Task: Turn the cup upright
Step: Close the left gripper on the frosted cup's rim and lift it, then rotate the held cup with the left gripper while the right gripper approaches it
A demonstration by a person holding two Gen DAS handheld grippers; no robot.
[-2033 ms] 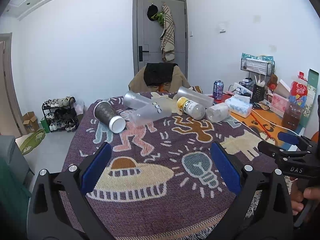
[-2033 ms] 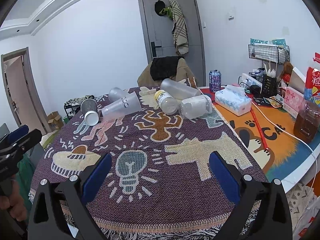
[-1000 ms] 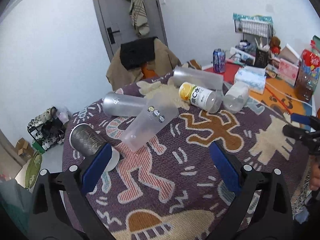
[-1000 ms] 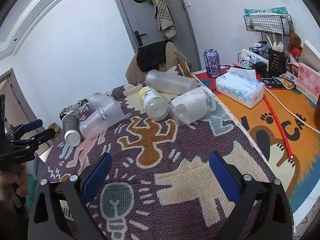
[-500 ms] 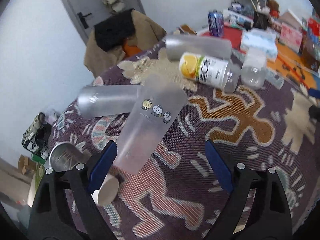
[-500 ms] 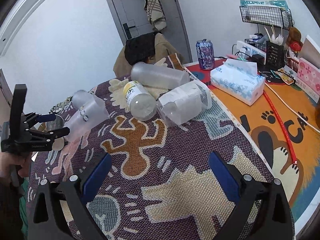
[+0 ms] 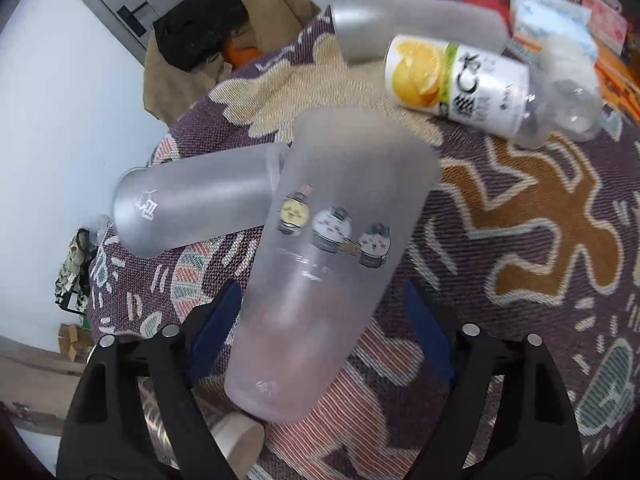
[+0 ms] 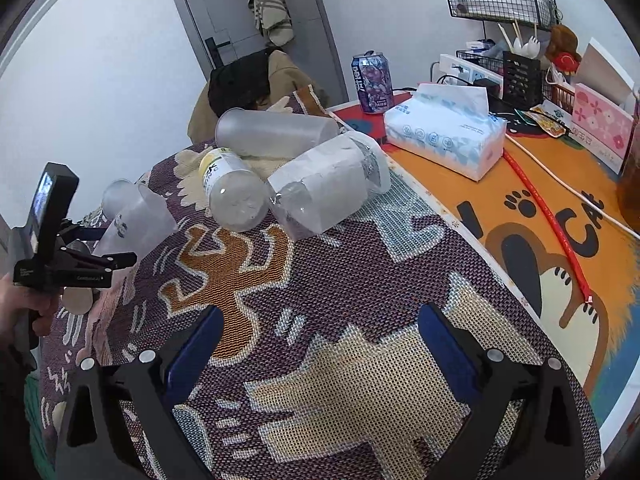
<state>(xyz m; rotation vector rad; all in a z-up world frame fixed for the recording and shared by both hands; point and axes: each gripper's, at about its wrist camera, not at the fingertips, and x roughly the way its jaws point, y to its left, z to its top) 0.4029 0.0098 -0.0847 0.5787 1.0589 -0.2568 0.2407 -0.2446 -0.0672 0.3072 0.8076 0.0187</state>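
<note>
A frosted plastic cup with cartoon stickers (image 7: pixel 332 264) lies on its side on the patterned cloth, base toward me. My left gripper (image 7: pixel 320 320) is open, its blue pads on either side of the cup's base end, with gaps. The same cup (image 8: pixel 132 224) shows in the right wrist view at the far left with the left gripper (image 8: pixel 100 248) around it. My right gripper (image 8: pixel 316 344) is open and empty above the cloth, well to the right of the cup.
Other containers lie on their sides: a frosted tumbler (image 7: pixel 192 204), a long frosted bottle (image 8: pixel 276 134), a lemon-label bottle (image 8: pixel 234 192), a white-wrapped bottle (image 8: pixel 328 188), and a metal cup (image 7: pixel 236 440). A tissue box (image 8: pixel 444 136), can (image 8: pixel 374 82) and clutter stand right.
My left gripper has moved forward and down onto the sticker cup, which now lies between its pads. My right gripper has moved a little forward over the cloth.
</note>
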